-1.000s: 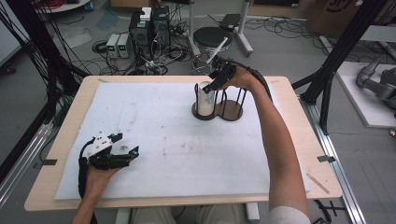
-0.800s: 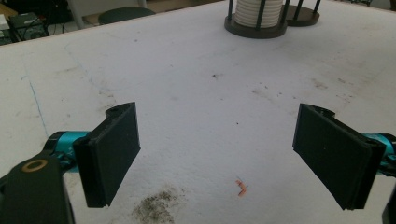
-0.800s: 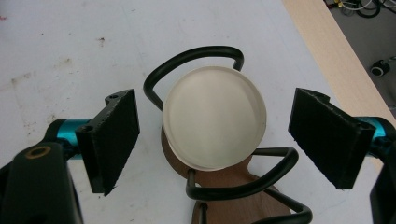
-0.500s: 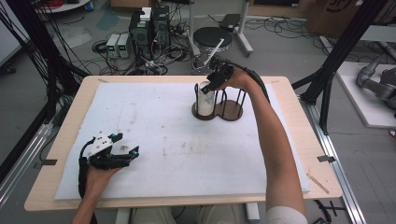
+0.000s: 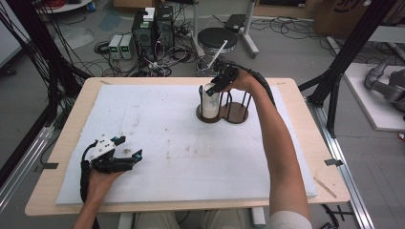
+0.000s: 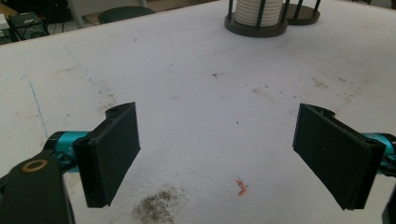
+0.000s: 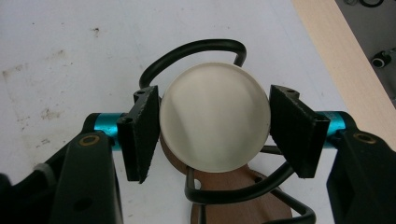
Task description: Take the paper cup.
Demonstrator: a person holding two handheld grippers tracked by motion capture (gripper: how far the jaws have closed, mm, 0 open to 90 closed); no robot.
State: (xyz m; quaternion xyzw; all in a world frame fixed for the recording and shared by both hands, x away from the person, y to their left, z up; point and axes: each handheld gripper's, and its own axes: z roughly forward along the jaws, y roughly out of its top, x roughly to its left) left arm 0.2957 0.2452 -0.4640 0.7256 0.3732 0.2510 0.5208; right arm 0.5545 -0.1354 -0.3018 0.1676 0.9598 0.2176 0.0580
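Observation:
A stack of white round discs (image 5: 210,102) stands in the left bay of a brown wooden holder (image 5: 239,115) with black wire posts, at the far middle of the table. My right gripper (image 5: 213,88) points down over the stack. Its jaws have just been closing, and both pads now press the rim of the top white disc (image 7: 215,121), one on each side. The holder's base (image 7: 233,189) and wire loops lie under it. My left gripper (image 5: 130,147) rests near the front left of the white mat and stands open (image 6: 217,154) with only bare mat between its jaws. The stack (image 6: 259,9) is far ahead of it.
A white foam mat (image 5: 167,129) covers most of the wooden table (image 5: 296,90). The holder's right bay holds nothing. Small dirt marks and an orange scrap (image 6: 242,186) lie on the mat near the left gripper. Beyond the table are cables, boxes and a stool (image 5: 217,38).

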